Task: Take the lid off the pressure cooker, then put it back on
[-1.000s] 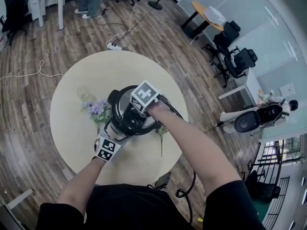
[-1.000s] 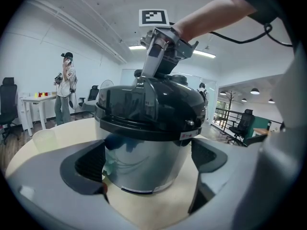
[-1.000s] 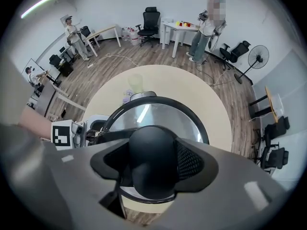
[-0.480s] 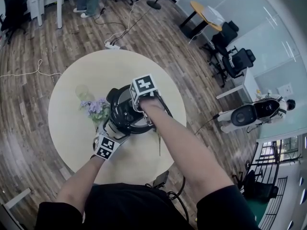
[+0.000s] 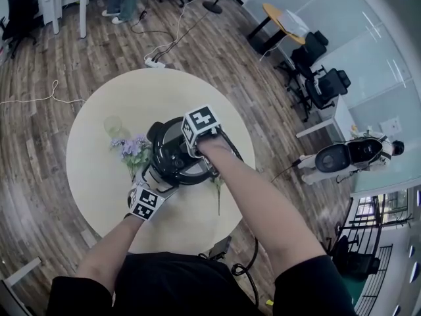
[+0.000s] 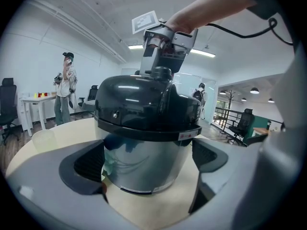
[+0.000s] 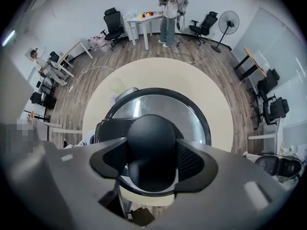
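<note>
The pressure cooker (image 5: 172,155) stands in the middle of a round cream table (image 5: 92,176). Its black lid (image 6: 144,104) sits on the steel body (image 6: 144,164). My right gripper (image 7: 151,159) points straight down and is shut on the lid's black knob (image 7: 151,138), with one pad (image 7: 112,159) on each side. In the head view its marker cube (image 5: 200,127) hides the knob. My left gripper (image 6: 148,166) reaches in from the near side at table height, and its fingers (image 6: 84,164) press the steel body from both sides.
A bunch of purple flowers (image 5: 133,149) and a clear glass (image 5: 113,127) lie left of the cooker, and a flower stem (image 5: 219,189) lies to its right. A person (image 7: 170,8) stands at a white table in the back. Cables (image 5: 158,51) run over the wooden floor.
My right gripper has rolled about the knob; its marker cube has turned and shifted slightly. The left gripper and the cooker's body have stayed in place.
</note>
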